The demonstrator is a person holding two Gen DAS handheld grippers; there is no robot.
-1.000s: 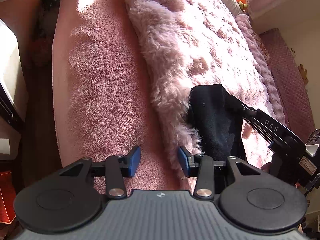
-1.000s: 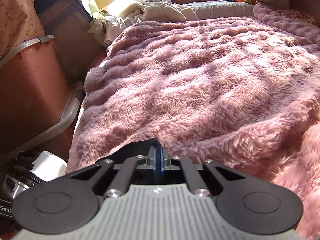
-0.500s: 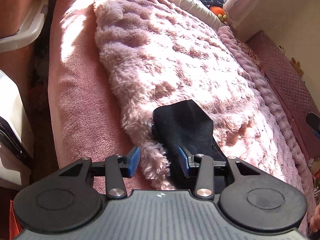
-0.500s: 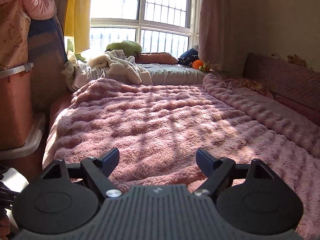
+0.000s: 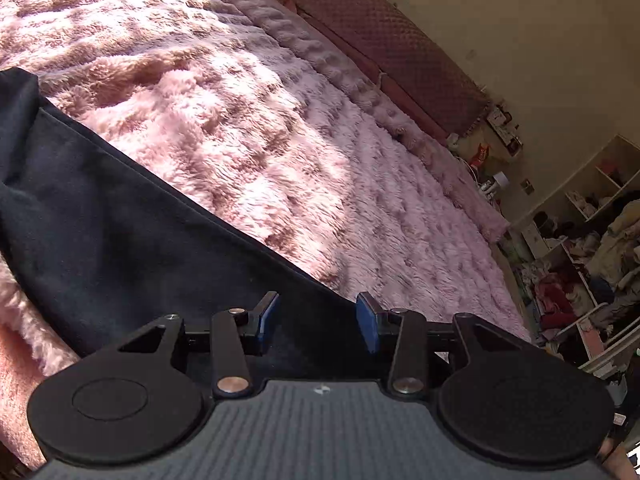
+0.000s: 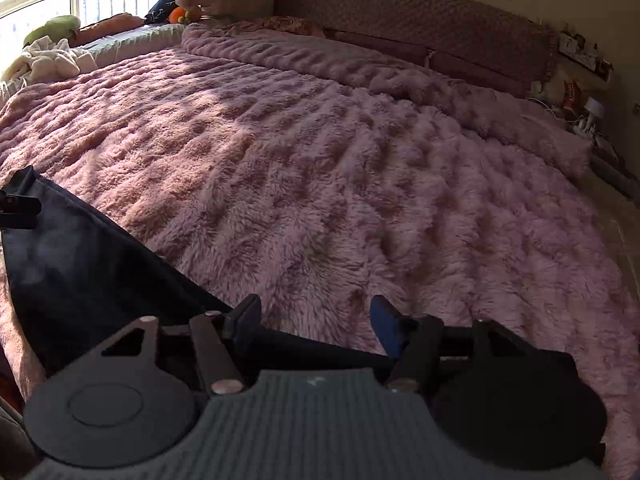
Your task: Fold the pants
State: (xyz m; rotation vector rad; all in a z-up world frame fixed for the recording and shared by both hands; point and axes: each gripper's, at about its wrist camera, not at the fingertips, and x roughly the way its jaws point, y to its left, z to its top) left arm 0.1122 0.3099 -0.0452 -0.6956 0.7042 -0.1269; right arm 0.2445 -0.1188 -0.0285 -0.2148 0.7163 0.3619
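Note:
Dark navy pants lie stretched along the near edge of a fluffy pink blanket. In the left wrist view my left gripper is open, its blue-padded fingertips just above the pants' near end, holding nothing. In the right wrist view the pants run from the left edge under my right gripper, which is open and empty, over the pants' edge where it meets the blanket.
A padded maroon headboard lines the far side of the bed. Crumpled white bedding lies by the window at far left. Cluttered white shelves stand beyond the bed's right end.
My right gripper was shut on the pants a second ago and has since opened. Both grippers have swung to the right and dropped low over the pants.

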